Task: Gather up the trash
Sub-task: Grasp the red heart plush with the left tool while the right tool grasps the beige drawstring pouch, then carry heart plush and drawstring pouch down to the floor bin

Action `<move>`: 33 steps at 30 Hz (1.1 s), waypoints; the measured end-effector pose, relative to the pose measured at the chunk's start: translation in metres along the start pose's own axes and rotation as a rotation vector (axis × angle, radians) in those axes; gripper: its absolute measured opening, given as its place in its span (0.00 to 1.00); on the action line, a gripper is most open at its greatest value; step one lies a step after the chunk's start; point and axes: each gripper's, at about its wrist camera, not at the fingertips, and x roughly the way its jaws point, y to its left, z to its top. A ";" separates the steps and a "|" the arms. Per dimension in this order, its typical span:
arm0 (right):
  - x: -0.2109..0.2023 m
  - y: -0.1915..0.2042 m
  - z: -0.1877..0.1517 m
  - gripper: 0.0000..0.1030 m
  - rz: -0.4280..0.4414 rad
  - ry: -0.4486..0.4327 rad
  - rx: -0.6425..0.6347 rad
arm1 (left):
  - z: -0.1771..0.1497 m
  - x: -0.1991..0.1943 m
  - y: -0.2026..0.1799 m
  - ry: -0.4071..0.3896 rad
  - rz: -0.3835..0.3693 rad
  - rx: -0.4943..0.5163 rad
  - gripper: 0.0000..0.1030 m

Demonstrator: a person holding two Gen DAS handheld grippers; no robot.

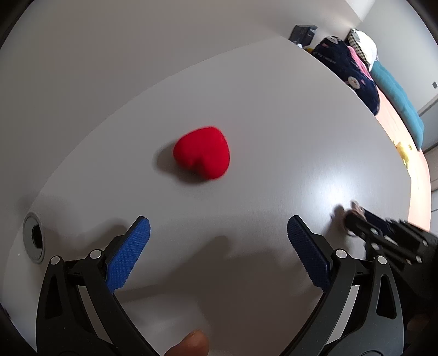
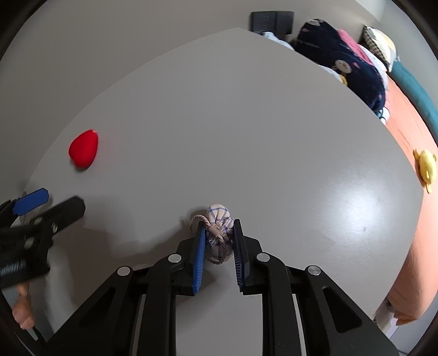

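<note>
A red heart-shaped plush (image 1: pixel 202 153) lies on the grey table (image 1: pixel 273 123), straight ahead of my left gripper (image 1: pixel 219 232), which is open and empty a short way short of it. The plush also shows at the left in the right wrist view (image 2: pixel 83 148). My right gripper (image 2: pixel 219 227) is shut on a small checked cloth pouch with a cord (image 2: pixel 217 232) that rests on the table (image 2: pixel 246 137). In the left wrist view the right gripper (image 1: pixel 353 219) and the pouch (image 1: pixel 356 208) show blurred at the right.
A round cable hole (image 1: pixel 34 237) sits in the table at my left. Beyond the table's right edge lies a bed with an orange sheet (image 2: pixel 410 164), a dark patterned blanket (image 2: pixel 350 68), pillows (image 2: pixel 380 43) and a yellow toy (image 2: pixel 425 167). A dark box (image 2: pixel 272 20) stands past the far corner.
</note>
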 end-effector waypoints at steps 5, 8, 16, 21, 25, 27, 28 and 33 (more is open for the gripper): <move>-0.011 -0.017 0.005 0.20 0.009 -0.025 0.044 | 0.018 0.010 -0.002 0.005 0.036 -0.009 0.94; -0.013 -0.024 0.008 0.20 0.007 -0.029 0.057 | 0.025 0.015 0.001 0.006 0.048 -0.033 0.94; -0.020 -0.032 0.014 0.20 0.018 -0.048 0.079 | 0.035 0.025 0.007 -0.012 0.078 -0.061 0.69; -0.026 -0.032 0.011 0.20 0.017 -0.061 0.077 | 0.037 0.026 0.003 -0.026 0.115 -0.041 0.46; -0.028 -0.035 0.011 0.20 0.016 -0.066 0.081 | 0.036 0.025 0.004 -0.031 0.093 -0.044 0.46; -0.031 -0.037 0.011 0.20 0.018 -0.071 0.085 | 0.034 0.023 0.006 -0.034 0.081 -0.047 0.46; -0.033 -0.039 0.010 0.20 0.018 -0.073 0.087 | 0.032 0.023 0.006 -0.035 0.076 -0.046 0.46; -0.040 -0.046 0.006 0.20 0.022 -0.083 0.102 | 0.020 0.010 0.004 -0.057 0.071 -0.037 0.46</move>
